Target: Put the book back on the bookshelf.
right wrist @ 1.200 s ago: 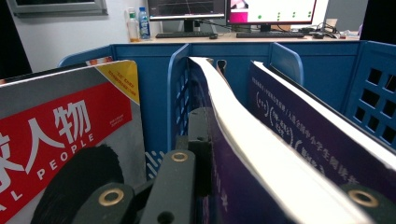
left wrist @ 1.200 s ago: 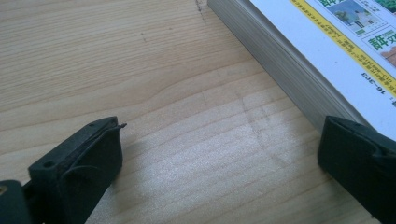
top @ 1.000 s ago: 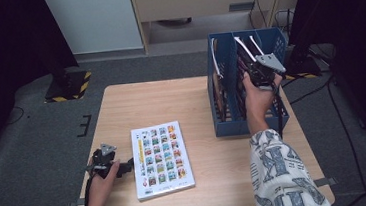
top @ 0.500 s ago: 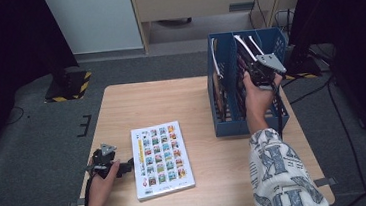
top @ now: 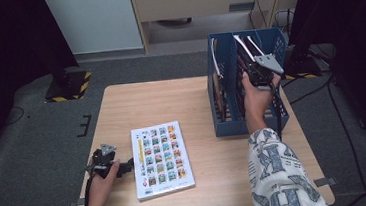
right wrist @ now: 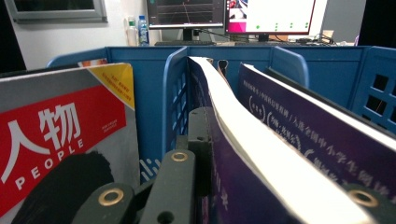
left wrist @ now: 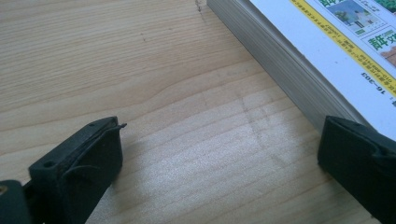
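A thick white book [top: 162,159] with rows of small colourful pictures lies flat on the wooden table [top: 171,104]. My left gripper [top: 125,165] rests on the table at the book's left edge, open. In the left gripper view the book [left wrist: 336,42] has its page side beside one jaw, and bare wood lies between the jaws of the left gripper [left wrist: 219,144]. My right gripper [top: 251,61] reaches into the blue file rack [top: 253,127] and is shut on a purple book [right wrist: 243,135] that stands on edge, white pages upward.
In the rack, a red and grey magazine [right wrist: 60,130] marked PEOPLE stands in the compartment beside the purple book. Another purple cover [right wrist: 327,135] leans on the other side. Monitors [right wrist: 233,11] stand beyond the rack. Dark floor surrounds the table.
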A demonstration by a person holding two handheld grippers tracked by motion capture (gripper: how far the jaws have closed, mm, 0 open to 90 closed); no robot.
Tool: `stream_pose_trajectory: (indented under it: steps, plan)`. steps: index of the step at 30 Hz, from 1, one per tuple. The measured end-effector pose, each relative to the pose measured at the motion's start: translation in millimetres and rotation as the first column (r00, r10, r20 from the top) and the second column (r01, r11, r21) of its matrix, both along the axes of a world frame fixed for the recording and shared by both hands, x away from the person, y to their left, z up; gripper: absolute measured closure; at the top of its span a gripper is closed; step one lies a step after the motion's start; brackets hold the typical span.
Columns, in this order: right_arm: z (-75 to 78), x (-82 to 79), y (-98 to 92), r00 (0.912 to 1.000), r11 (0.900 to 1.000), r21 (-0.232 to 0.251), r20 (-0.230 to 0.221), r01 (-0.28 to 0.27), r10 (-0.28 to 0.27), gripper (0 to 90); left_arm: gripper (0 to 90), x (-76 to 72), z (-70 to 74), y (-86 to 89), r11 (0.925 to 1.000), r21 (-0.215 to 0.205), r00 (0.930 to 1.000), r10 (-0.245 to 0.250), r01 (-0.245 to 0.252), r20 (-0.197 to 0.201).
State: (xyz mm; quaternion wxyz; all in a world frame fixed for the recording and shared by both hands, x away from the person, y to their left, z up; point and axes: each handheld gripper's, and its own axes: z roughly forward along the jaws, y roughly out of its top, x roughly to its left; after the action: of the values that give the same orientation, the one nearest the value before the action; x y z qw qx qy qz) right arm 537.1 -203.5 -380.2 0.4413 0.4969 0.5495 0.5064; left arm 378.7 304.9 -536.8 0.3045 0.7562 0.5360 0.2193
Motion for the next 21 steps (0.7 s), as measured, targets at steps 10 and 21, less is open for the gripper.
stream_pose_trajectory:
  steps: [10, 21]
  plan:
    - [-1.0, -0.6, 3.5, 0.9999, 1.0, -0.003, -0.003, -0.014, 0.014, 82.3, 0.0, 0.0, 0.0, 0.0, 1.0, 0.0, 1.0, 0.0, 0.0, 0.0]
    - [-1.1, -8.1, 3.9, 0.9978, 0.998, -0.025, -0.036, -0.058, 0.057, 82.1, 0.0, 0.0, 0.0, 0.0, 1.0, 0.0, 1.0, 0.0, 0.0, 0.0]
